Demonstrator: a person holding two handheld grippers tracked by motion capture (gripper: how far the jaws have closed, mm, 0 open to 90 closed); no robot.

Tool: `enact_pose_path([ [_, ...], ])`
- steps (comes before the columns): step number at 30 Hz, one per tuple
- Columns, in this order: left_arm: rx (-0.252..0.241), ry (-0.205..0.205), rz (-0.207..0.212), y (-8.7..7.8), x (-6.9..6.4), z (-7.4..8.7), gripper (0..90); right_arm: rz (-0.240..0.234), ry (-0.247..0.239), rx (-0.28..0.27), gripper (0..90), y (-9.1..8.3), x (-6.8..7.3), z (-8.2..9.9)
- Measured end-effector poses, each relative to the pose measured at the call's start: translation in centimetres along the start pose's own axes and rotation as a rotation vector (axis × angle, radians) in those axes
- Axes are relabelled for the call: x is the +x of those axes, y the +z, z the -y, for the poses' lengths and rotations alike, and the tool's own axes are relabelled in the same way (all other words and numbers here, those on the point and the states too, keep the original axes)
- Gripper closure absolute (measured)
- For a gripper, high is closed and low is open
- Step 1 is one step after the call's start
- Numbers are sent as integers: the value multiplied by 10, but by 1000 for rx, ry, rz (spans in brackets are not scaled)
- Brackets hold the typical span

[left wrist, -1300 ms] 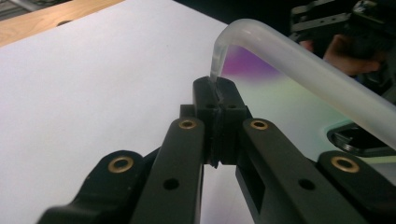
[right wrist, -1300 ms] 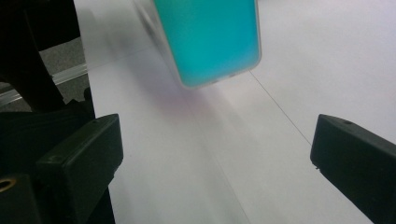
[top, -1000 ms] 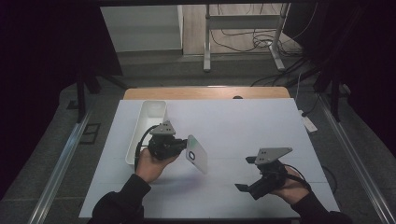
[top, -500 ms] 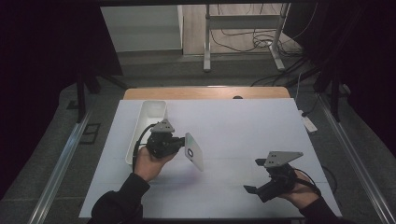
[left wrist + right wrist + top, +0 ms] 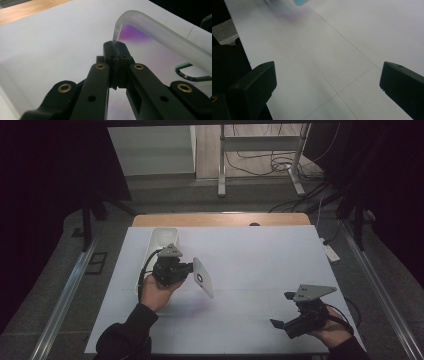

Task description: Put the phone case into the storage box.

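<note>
A translucent white flat panel with a dark ring near its middle hangs tilted above the white table. My left gripper is shut on its edge, left of centre. In the left gripper view the black jaws pinch the panel's thick rounded rim, and a dark ring-shaped mark shows on its face. My right gripper is near the front right corner, well apart from the panel. Its jaws stand wide open over bare table.
A long white tray lies along the table's left side, just behind my left hand. A wooden strip runs along the far edge. The table's front edge is close under my right hand. Metal stands and cables lie on the floor beyond.
My right gripper has moved to the right, toward the table's front right corner. My left gripper and the panel have stayed about where they were.
</note>
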State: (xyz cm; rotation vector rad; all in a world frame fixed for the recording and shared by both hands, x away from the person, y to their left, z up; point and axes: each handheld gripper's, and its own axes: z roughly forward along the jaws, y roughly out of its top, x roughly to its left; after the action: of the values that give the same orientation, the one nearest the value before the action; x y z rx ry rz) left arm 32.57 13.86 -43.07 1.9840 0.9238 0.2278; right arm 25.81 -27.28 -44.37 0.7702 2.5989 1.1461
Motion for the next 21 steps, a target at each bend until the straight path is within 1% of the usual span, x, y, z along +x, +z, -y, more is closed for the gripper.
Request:
enact_pose_path([
  [4, -1, -12, -15, -2, 3, -1, 891, 16, 15, 2, 4, -3, -2, 5],
  [5, -1, -21, -23, -3, 5, -1, 891, 33, 25, 7, 0, -5, -4, 8],
  [6, -1, -21, -23, -3, 5, -1, 891, 33, 25, 7, 0, -5, -4, 8],
  [7, 0, -28, -35, -4, 8, -1, 891, 37, 38, 7, 0, -7, -5, 11],
  [13, 3, -53, -60, -8, 15, -2, 891, 59, 72, 9, 0, -12, -7, 18],
  [18, -5, -82, -89, -15, 23, -6, 891, 99, 96, 11, 0, -18, -9, 25],
  [21, -7, -92, -98, -17, 26, -8, 891, 124, 117, 13, 0, -22, -10, 30],
])
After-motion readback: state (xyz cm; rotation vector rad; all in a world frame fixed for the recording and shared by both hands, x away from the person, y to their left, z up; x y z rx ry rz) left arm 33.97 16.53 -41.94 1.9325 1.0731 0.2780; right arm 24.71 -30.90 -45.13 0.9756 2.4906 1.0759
